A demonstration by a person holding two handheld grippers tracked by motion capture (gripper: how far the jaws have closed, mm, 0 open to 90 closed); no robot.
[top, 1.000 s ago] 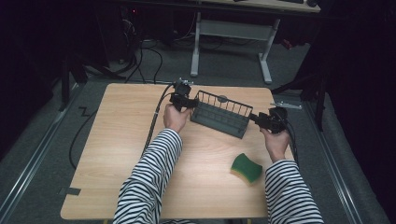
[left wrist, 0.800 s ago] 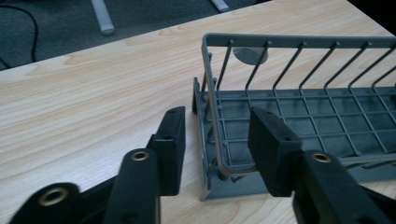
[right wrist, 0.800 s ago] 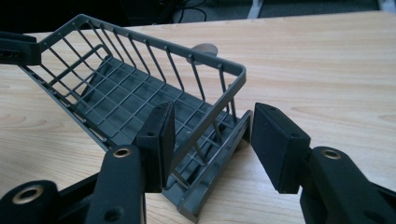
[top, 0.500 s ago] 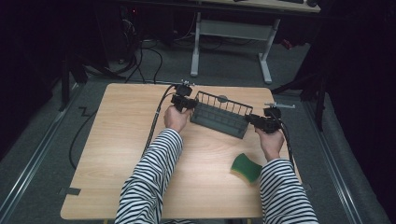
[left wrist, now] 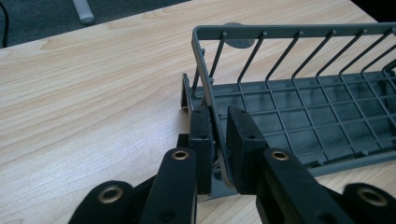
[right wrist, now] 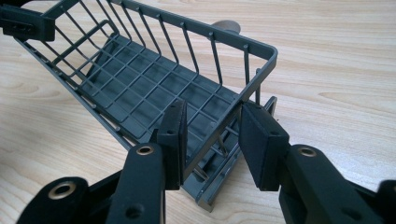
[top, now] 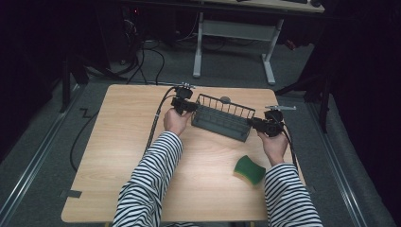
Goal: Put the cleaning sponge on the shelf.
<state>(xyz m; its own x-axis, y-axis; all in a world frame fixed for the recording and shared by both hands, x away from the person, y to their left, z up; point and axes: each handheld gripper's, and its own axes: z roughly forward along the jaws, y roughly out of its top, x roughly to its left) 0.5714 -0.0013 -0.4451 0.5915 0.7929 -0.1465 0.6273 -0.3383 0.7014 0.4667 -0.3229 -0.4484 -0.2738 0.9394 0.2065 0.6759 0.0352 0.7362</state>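
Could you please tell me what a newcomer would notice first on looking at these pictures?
The eye goes to the grey wire rack at the far middle of the wooden table, with a gripper at each end. The left gripper is clamped on the rack's end wall, while the right gripper straddles the opposite end with its jaws apart. A green sponge lies nearer the person, by the right striped sleeve.

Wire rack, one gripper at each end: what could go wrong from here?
1. The left gripper is shut on the wire rack's end wall, while the right gripper stands open around the other end. A lift now would likely tilt the rack.
2. The grip is on thin wire, so it may twist or slip.
3. The green sponge lies near the right forearm and could get swept aside.
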